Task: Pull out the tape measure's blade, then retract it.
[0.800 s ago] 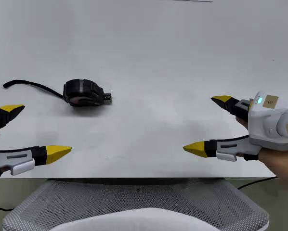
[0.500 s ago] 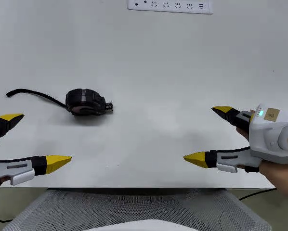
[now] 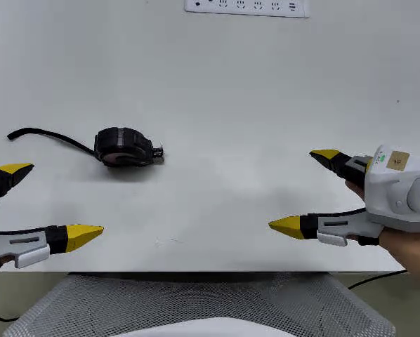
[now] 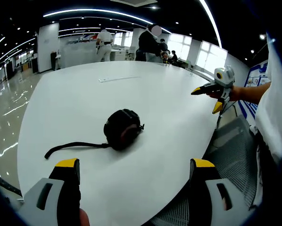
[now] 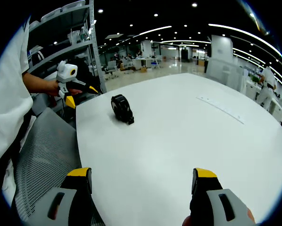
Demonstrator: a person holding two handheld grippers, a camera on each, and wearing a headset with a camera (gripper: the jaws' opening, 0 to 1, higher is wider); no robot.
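Note:
A black tape measure (image 3: pixel 125 147) lies on the white table (image 3: pixel 224 91) at the left, its black wrist strap (image 3: pixel 45 134) trailing leftward and its blade tip at the case mouth. It also lies ahead in the left gripper view as the tape measure (image 4: pixel 123 129) and far off as the tape measure (image 5: pixel 121 107) in the right gripper view. My left gripper (image 3: pixel 52 200) stands open near the front left edge, a short way in front of the case. My right gripper (image 3: pixel 306 191) stands open at the front right, with nothing between its yellow-tipped fingers.
A white power strip (image 3: pixel 246 7) lies at the table's far edge. A grey mesh chair (image 3: pixel 196 305) sits below the front edge. Other people (image 4: pixel 148 42) stand far behind the table. Bare tabletop lies between the two grippers.
The head camera tipped, so the power strip came into sight and the scene shifted down. Both grippers stay open and roughly in place; the tape measure has not moved.

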